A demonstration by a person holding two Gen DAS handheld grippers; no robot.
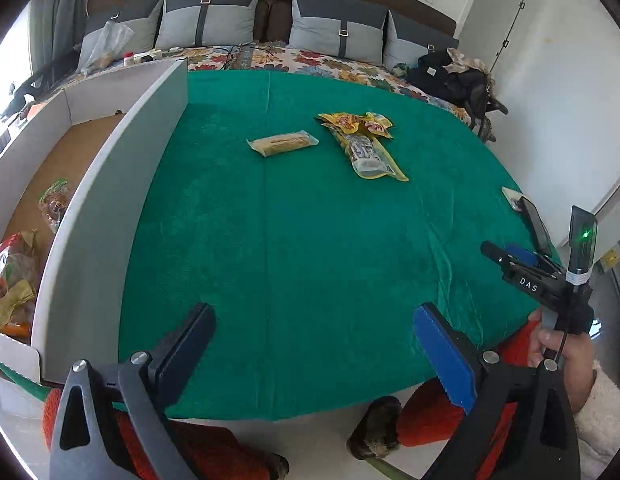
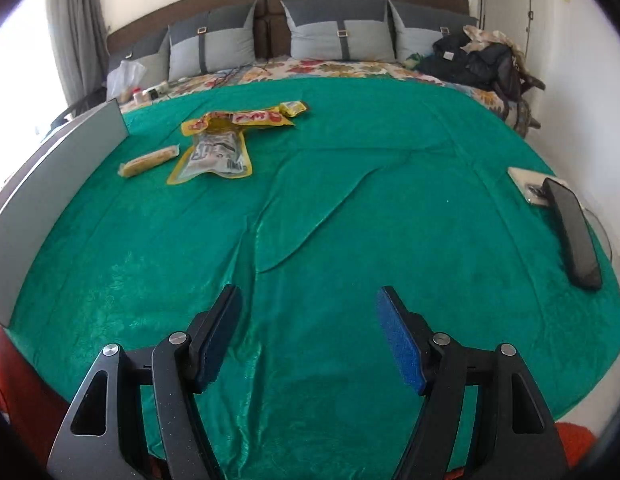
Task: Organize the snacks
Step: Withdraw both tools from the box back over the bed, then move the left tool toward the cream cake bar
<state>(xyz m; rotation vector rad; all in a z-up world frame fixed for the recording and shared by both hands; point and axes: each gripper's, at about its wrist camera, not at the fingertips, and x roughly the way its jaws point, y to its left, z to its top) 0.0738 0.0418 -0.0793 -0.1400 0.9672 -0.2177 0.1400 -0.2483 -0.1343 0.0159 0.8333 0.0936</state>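
On the green cloth [image 1: 294, 248] lie a wrapped yellow biscuit bar [image 1: 283, 143] and a pile of yellow snack packets [image 1: 363, 142], both far ahead of my left gripper [image 1: 313, 328]. Its jaws stand wide open with nothing between them. A white-walled cardboard box [image 1: 110, 184] at the left holds more snack bags [image 1: 12, 276]. My right gripper [image 1: 499, 250] shows at the right edge, held by a hand [image 1: 557, 344]. In the right wrist view the right gripper [image 2: 310, 312] is open and empty over the cloth, with the bar [image 2: 149, 162] and packets [image 2: 218, 148] far off to the left.
A black oblong object [image 2: 573, 232] and a flat white item [image 2: 527, 184] lie at the cloth's right edge. Grey pillows [image 2: 337, 32] and a heap of dark clothes [image 2: 473, 60] sit at the head of the bed. The person's red-clad legs [image 1: 429, 412] are below the near edge.
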